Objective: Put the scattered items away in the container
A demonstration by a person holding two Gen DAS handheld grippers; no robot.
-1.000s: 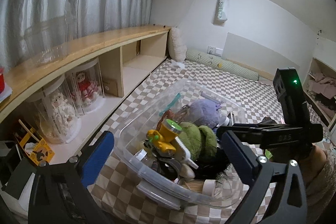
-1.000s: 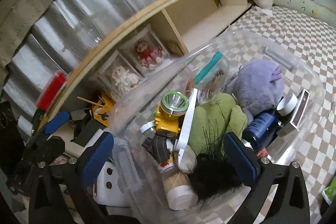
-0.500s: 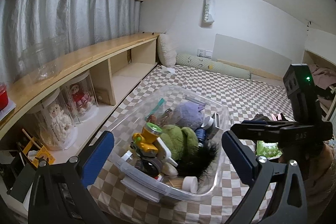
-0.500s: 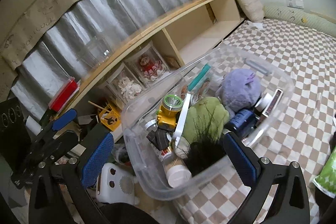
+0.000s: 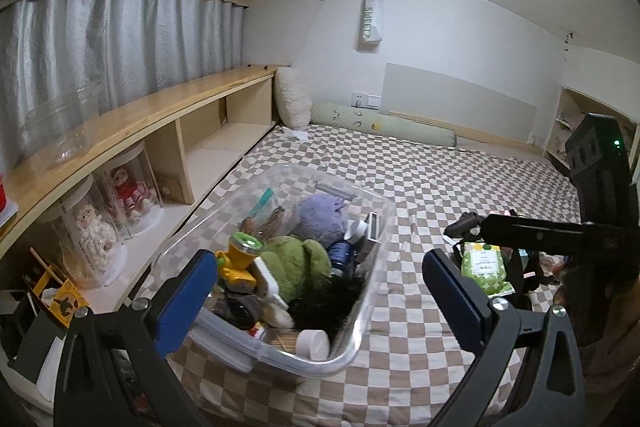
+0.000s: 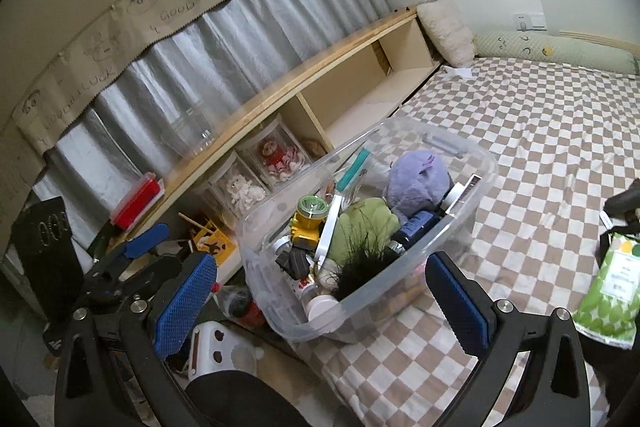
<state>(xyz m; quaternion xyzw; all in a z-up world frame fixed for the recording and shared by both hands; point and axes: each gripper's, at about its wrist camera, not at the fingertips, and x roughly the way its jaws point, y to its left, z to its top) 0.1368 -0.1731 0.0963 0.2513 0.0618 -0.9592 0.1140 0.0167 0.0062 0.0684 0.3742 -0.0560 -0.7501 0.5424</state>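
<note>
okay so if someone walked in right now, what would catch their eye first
Probably the clear plastic bin near the edge of the checkered bed, crammed with a purple plush, a green plush and a yellow flashlight. To its right, a green packet lies outside on the bedding.

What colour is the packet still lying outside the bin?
Green with white spots; the packet shows best in the right wrist view.

Bearing, on a brown-and-white checkered bedspread (image 5: 420, 187), a clear plastic storage bin (image 5: 372, 291) near its left edge, a green patterned pouch (image 5: 484, 267) well apart, a long pale-green bolster (image 5: 384, 125) lying along the far end.
</note>
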